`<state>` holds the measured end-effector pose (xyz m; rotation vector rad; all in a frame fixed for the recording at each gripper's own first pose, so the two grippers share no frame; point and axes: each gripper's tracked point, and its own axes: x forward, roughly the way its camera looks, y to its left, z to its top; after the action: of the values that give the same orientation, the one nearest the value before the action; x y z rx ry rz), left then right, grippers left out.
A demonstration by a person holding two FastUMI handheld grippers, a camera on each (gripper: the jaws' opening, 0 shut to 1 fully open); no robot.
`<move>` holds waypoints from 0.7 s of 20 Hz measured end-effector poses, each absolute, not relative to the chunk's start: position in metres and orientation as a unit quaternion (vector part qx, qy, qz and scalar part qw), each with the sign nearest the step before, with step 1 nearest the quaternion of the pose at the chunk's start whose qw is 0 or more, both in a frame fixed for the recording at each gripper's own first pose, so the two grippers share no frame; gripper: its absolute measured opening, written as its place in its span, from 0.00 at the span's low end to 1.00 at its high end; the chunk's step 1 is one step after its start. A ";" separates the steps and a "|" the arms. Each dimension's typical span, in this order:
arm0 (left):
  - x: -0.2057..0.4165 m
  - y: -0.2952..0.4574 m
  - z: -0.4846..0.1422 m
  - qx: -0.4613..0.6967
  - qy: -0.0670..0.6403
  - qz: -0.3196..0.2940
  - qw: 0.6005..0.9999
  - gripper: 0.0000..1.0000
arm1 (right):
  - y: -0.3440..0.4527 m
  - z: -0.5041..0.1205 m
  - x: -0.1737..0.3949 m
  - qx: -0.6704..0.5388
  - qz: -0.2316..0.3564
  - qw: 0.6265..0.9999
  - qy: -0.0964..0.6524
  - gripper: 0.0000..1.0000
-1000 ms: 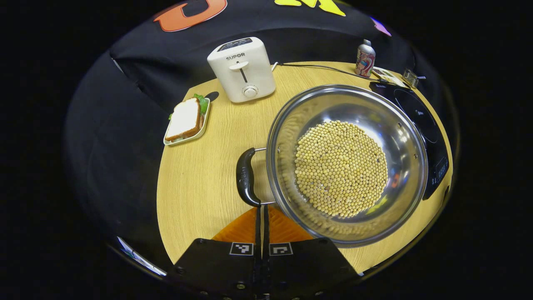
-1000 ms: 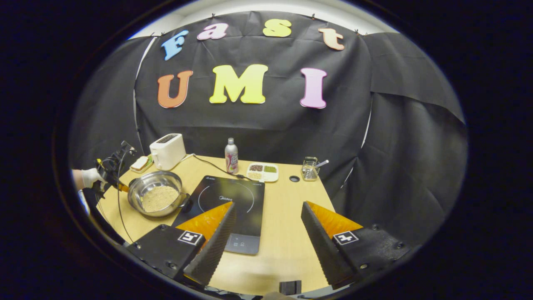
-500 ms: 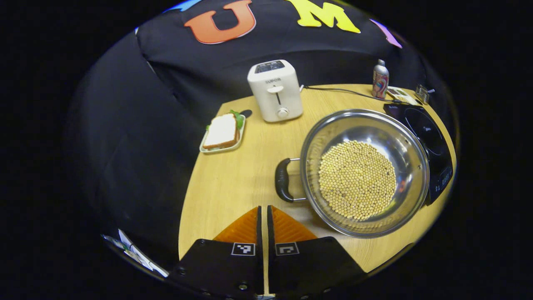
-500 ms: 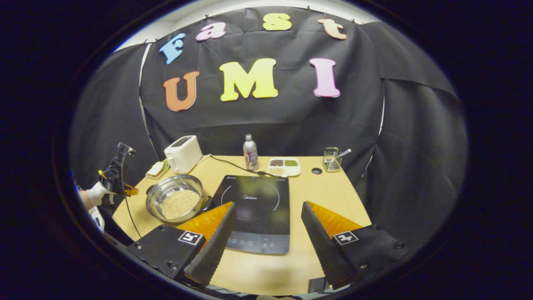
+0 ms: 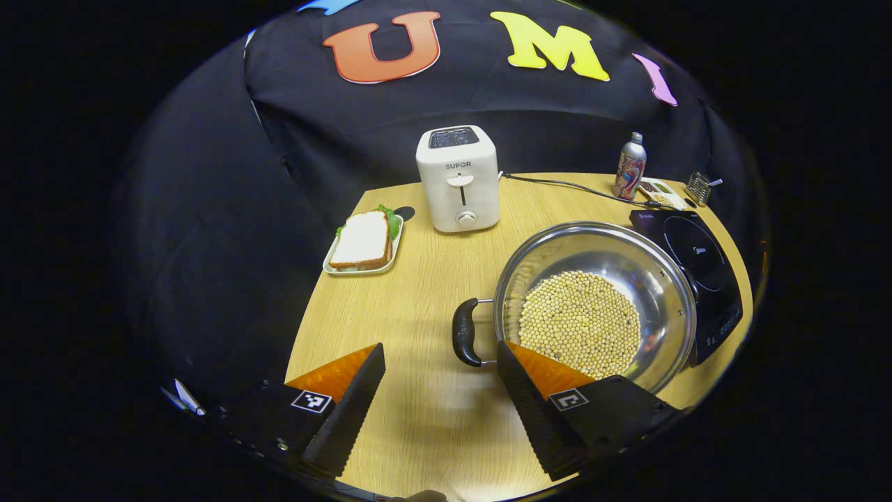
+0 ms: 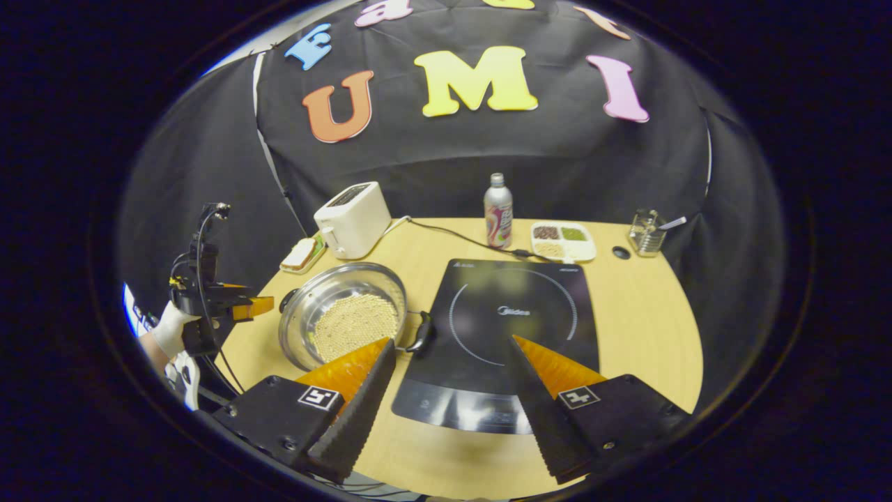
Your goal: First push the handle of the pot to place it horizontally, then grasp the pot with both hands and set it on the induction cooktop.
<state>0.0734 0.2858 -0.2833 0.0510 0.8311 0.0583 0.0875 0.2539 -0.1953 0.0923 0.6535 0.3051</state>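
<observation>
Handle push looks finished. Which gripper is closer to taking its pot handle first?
Left. The left gripper is open with the pot's near handle just ahead of its fingers. The right gripper is open too, but hangs over the cooktop, its handle off to one side.

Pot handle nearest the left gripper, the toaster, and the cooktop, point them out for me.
pot handle [image 5: 465,332], left gripper view, middle of its grip
toaster [image 5: 460,178], left gripper view, front face
cooktop [image 6: 512,314], right gripper view, centre of its ring
</observation>
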 end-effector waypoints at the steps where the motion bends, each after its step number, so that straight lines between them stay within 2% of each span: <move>1: 0.078 0.285 -0.287 0.021 0.409 0.027 0.912 0.97 | 0.265 -0.203 0.097 0.045 0.149 0.931 0.331 0.96; 2: 0.081 0.285 -0.291 0.017 0.416 0.028 0.909 0.97 | 0.272 -0.209 0.104 0.047 0.148 0.927 0.340 0.99; 7: 0.100 0.274 -0.310 0.021 0.439 0.009 0.898 0.97 | 0.306 -0.257 0.134 0.065 0.127 0.898 0.417 0.96; 10: 0.109 0.270 -0.321 0.021 0.458 0.005 0.889 0.97 | 0.315 -0.273 0.148 0.057 0.114 0.889 0.439 0.96; 11: 0.112 0.270 -0.327 0.025 0.464 0.006 0.886 0.97 | 0.319 -0.275 0.151 0.055 0.115 0.886 0.445 0.98; 12: 0.113 0.271 -0.329 0.026 0.469 0.005 0.883 0.97 | 0.322 -0.279 0.155 0.049 0.114 0.884 0.450 0.95; 14: 0.117 0.269 -0.331 0.022 0.476 0.001 0.879 1.00 | 0.322 -0.287 0.161 0.036 0.102 0.880 0.463 0.95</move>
<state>0.1170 0.2689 -0.3309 0.0452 0.9920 0.0017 0.1615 0.3215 -0.2873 0.0741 0.9654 0.2127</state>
